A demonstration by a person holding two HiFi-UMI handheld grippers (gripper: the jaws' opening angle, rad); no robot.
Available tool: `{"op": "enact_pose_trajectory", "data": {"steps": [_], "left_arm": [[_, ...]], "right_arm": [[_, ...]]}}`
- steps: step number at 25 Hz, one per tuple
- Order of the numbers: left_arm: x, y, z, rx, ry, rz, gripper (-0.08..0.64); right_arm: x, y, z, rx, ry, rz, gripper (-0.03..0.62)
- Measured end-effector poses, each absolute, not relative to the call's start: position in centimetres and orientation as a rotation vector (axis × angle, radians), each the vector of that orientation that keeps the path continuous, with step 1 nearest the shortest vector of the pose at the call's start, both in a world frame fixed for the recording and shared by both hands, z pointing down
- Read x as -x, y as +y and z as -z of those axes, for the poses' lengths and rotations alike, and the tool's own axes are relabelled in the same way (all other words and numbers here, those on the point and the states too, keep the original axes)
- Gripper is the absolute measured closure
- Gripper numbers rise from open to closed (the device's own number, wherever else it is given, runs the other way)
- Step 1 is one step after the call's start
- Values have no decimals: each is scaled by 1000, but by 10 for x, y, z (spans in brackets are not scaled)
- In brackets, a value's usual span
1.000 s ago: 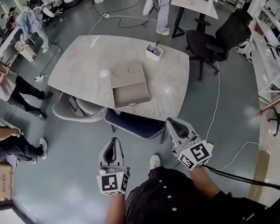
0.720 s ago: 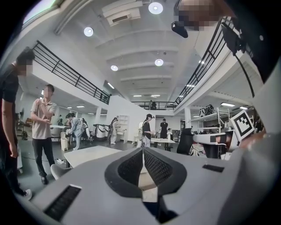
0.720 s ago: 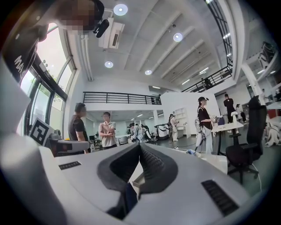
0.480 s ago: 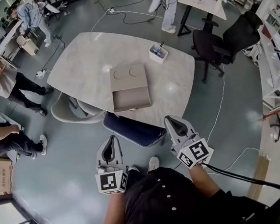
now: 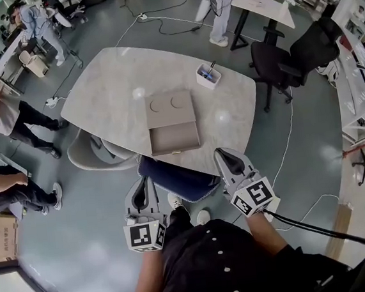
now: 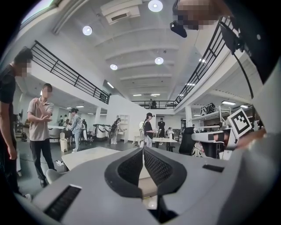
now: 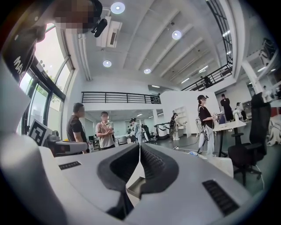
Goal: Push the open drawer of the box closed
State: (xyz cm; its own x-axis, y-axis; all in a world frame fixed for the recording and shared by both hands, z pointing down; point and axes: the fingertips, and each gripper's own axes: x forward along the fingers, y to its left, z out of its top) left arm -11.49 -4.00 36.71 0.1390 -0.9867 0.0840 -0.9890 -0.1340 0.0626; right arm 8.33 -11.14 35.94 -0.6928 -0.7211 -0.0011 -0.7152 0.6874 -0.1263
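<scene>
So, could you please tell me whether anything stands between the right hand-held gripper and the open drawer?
A blue chair is tucked at the table's near edge, between the drawer and the right hand-held gripper. It appears lower than the table, so reaching over it looks possible.

The person holds both grippers low in front of the torso, near the body, each pointing forward and away. The left gripper [image 5: 146, 181] sits at the left, its marker cube [image 5: 144, 235] facing up above the bare left forearm [image 5: 147, 277]. The right gripper [image 5: 225, 156] reaches slightly farther out and tilts to the left, with its own cube nearest the wrist. In the left gripper view the fingers [image 6: 131, 167] are pressed together with nothing between them. In the right gripper view that gripper's fingers [image 7: 156, 169] are likewise together and empty.
</scene>
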Motion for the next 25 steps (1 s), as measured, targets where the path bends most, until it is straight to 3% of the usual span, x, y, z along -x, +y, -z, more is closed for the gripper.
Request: {"op": "enact_pose_trajectory", "data": {"steps": [12, 25], "left_arm": [[145, -107, -366, -2339, -1929, -16, 543], [150, -128, -442, -2268, -1741, -131, 543]], "right_arm": [[-38, -173, -361, 1249, 2863, 193, 594], [7, -203, -496, 1331, 2951, 647, 594]]}}
